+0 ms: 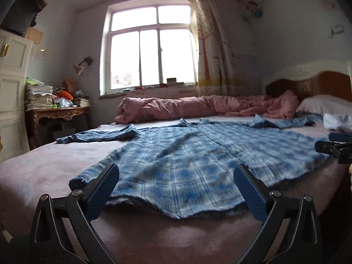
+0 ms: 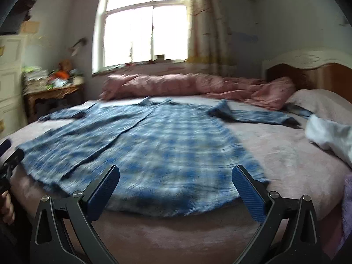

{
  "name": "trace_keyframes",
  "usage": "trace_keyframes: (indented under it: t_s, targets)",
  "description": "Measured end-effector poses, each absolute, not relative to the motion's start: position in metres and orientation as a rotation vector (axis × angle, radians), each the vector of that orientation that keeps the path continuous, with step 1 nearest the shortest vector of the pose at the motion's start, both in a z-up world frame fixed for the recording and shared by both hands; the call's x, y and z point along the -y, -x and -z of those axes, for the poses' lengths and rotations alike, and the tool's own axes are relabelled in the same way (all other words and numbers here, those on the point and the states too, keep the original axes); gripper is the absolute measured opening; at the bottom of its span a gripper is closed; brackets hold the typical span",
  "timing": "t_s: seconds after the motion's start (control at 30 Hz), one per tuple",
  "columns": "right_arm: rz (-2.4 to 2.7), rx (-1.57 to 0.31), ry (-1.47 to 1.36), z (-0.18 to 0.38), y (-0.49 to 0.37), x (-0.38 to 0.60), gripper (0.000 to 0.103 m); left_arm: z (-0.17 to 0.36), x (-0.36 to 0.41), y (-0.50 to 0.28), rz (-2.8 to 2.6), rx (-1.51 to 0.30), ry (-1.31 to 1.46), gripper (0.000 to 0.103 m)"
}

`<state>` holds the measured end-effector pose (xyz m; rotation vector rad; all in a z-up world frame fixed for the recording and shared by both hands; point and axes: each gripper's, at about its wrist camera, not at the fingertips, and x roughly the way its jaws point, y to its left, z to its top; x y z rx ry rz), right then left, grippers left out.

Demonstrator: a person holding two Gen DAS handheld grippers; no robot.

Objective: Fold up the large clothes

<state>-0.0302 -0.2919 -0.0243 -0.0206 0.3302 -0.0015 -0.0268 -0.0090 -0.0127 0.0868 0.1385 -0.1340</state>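
On the bed (image 1: 39, 176) in front of me lies the big blue checked shirt (image 1: 187, 160), spread out flat with both sleeves reaching out to the sides. My left gripper (image 1: 176, 180) hangs at the near hem — its fingers (image 1: 102, 189) are spread wide and hold nothing. My right gripper (image 2: 176, 181) is at the same hem, further along, and its fingers (image 2: 247, 190) are spread wide too — nothing between them. A rolled-up pink blanket (image 1: 198, 107) sits along the far side of the bed, under the window (image 1: 151, 48). A pillow (image 2: 319, 103) rests by the headboard, and some white cloth (image 2: 330, 138) lies near the right sleeve.
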Motion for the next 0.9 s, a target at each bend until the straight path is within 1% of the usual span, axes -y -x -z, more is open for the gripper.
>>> trace_keyframes:
  t_s: [0.17,0.27,0.37,0.4,0.47,0.53,0.57,0.6,0.63,0.67,0.7,0.73,0.77,0.8,0.83,0.9]
  targets:
    - [-0.183,-0.427,0.075,0.036,0.035,0.272,0.103,0.019,0.02,0.031,0.181,-0.235,-0.198,0.103]
    - [-0.188,-0.444,0.225,0.043,0.043,0.252,0.102,0.027,0.029,0.029,0.182,-0.297,-0.313,0.103]
    - [-0.125,-0.471,0.314,0.051,0.039,0.244,0.098,0.035,0.035,0.019,0.139,-0.339,-0.405,0.103]
    - [-0.093,-0.481,0.306,0.053,0.034,0.246,0.095,0.038,0.036,0.015,0.129,-0.355,-0.419,0.103]
    - [-0.066,-0.522,0.271,0.057,0.024,0.253,0.095,0.039,0.033,0.007,0.138,-0.394,-0.407,0.103]
    - [-0.059,-0.537,0.26,0.056,0.021,0.256,0.095,0.037,0.032,0.003,0.099,-0.388,-0.409,0.103]
    - [-0.036,-0.539,0.272,0.054,0.02,0.256,0.095,0.035,0.031,0.002,0.055,-0.359,-0.431,0.101]
    - [0.01,-0.531,0.299,0.053,0.019,0.258,0.095,0.035,0.031,0.001,0.012,-0.33,-0.453,0.095]
    - [0.06,-0.513,0.327,0.052,0.017,0.259,0.094,0.035,0.029,-0.002,-0.015,-0.311,-0.471,0.087]
    - [0.098,-0.502,0.352,0.051,0.015,0.261,0.092,0.035,0.027,-0.006,-0.03,-0.302,-0.482,0.083]
    - [0.121,-0.498,0.375,0.051,0.011,0.264,0.079,0.038,0.024,-0.011,-0.036,-0.31,-0.5,0.073]
    - [0.125,-0.51,0.387,0.052,0.006,0.27,0.061,0.039,0.022,-0.017,-0.028,-0.329,-0.509,0.058]
    - [0.102,-0.539,0.385,0.051,0.001,0.275,0.042,0.037,0.018,-0.022,-0.01,-0.348,-0.496,0.048]
    - [0.064,-0.559,0.375,0.048,-0.002,0.279,0.032,0.033,0.014,-0.026,0.004,-0.359,-0.474,0.026]
    - [0.042,-0.563,0.374,0.043,-0.003,0.28,0.014,0.027,0.012,-0.03,0.018,-0.368,-0.459,0.014]
    - [0.044,-0.558,0.402,0.03,-0.009,0.285,0.009,0.012,0.012,-0.041,0.049,-0.377,-0.45,0.009]
